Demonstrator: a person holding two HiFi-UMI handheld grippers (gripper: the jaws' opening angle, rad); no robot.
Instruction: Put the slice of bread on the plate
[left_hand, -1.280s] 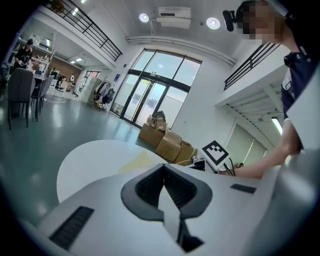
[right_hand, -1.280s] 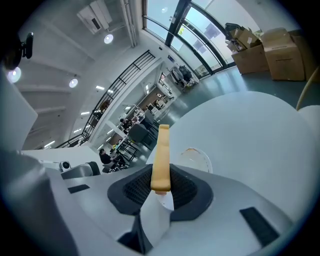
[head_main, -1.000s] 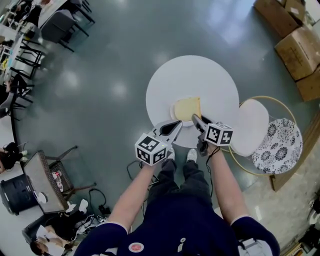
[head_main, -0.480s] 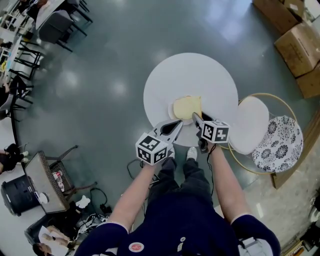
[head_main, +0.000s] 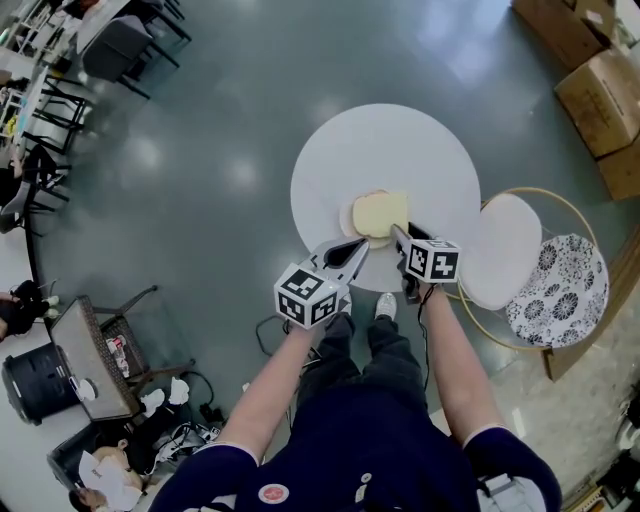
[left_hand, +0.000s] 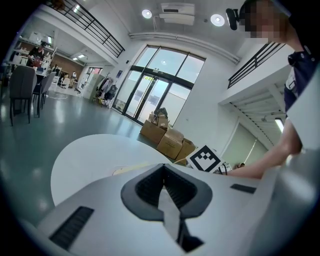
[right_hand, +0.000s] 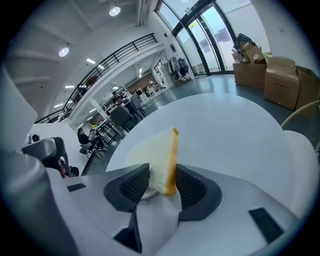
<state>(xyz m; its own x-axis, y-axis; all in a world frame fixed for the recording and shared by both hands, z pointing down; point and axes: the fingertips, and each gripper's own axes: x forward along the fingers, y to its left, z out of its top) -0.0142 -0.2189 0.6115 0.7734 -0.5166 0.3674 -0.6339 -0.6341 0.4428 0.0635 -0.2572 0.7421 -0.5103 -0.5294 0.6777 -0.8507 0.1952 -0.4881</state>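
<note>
Bread (head_main: 381, 213) lower; plate (head_main: 346, 217) mostly hidden

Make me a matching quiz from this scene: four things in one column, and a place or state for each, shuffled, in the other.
1. slice of bread
2. left gripper
3. cardboard boxes
4. plate

A. on the floor
B. on the round white table
C. jaws together, nothing held
D. between the jaws of the right gripper

Pairs: 1-D, 2-C, 3-A, 4-B. The right gripper's jaws have just been opening, the bread between them.
</note>
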